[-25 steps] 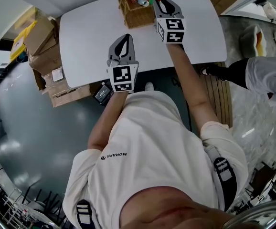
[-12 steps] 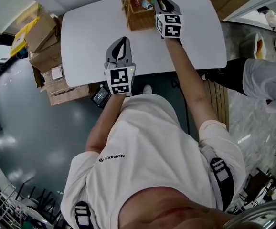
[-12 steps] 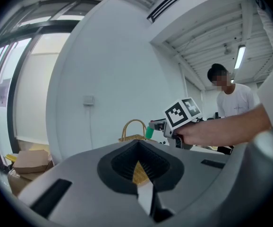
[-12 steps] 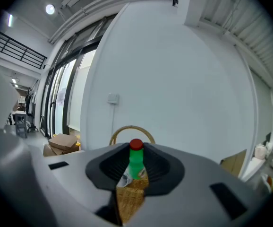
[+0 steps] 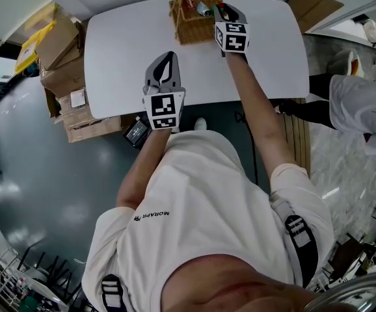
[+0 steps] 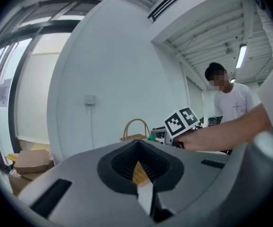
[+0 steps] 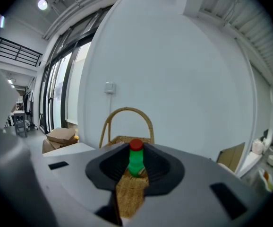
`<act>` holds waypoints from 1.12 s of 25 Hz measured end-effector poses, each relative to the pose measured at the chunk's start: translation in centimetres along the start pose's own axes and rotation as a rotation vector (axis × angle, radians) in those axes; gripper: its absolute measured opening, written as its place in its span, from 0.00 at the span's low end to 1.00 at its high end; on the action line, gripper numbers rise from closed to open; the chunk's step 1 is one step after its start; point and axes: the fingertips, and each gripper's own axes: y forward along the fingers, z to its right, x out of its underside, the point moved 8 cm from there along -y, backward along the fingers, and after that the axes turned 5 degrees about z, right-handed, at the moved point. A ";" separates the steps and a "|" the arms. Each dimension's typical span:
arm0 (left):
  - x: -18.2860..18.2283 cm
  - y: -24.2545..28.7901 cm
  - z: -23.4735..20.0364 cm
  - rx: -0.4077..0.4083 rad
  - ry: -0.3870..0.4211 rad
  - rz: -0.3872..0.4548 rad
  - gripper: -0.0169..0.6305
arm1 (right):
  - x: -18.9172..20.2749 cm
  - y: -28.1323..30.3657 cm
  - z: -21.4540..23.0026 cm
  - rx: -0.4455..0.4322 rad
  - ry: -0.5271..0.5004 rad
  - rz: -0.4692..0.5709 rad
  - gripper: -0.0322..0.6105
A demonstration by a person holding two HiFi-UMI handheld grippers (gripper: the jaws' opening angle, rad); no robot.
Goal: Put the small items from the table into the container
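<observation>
Head view: white table (image 5: 129, 44) fills the upper middle of the frame, w/ a wicker basket (image 5: 189, 25) at its far edge, top centre. The basket already holds a few small bits (too small to name).

The right gripper (image 5: 220, 8) reaches to the basket's right rim, top centre of the frame. In the right gripper view its jaws are clamped on a small green bottle (image 7: 135, 164) w/ a red cap, upright, lower centre of that frame. The basket's handle arches right behind it. Can't tell if the bottle is over the basket or just beside the rim.

The left gripper (image 5: 166, 54) sits over the near part of the table, centre-left of the frame, well apart from the basket. The left gripper view shows its tips together, nothing between them. The basket is seen small beyond, mid-frame.

Cardboard boxes (image 5: 61, 41) are stacked at the left edge of the head view, beside the table. A 2nd person (image 5: 363, 103) in a white shirt stands at the right edge.
</observation>
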 end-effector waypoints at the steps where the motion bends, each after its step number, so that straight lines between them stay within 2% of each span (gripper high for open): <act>1: 0.0 0.0 0.0 0.001 0.000 0.000 0.03 | 0.4 0.0 0.0 0.001 0.002 -0.007 0.20; 8: 0.1 0.2 0.2 0.011 0.005 -0.001 0.03 | 1.4 -0.6 -0.2 0.010 -0.016 -0.019 0.20; 17: 0.3 0.3 0.4 0.020 0.009 -0.006 0.03 | 3.9 -0.2 0.0 0.021 -0.015 -0.109 0.20; 25: 0.3 0.2 0.5 0.022 0.011 -0.008 0.03 | 4.1 0.2 0.2 0.003 -0.015 -0.149 0.20; 28: 0.2 0.2 0.6 0.025 0.012 -0.007 0.03 | 3.7 -0.1 0.2 -0.010 -0.007 -0.142 0.29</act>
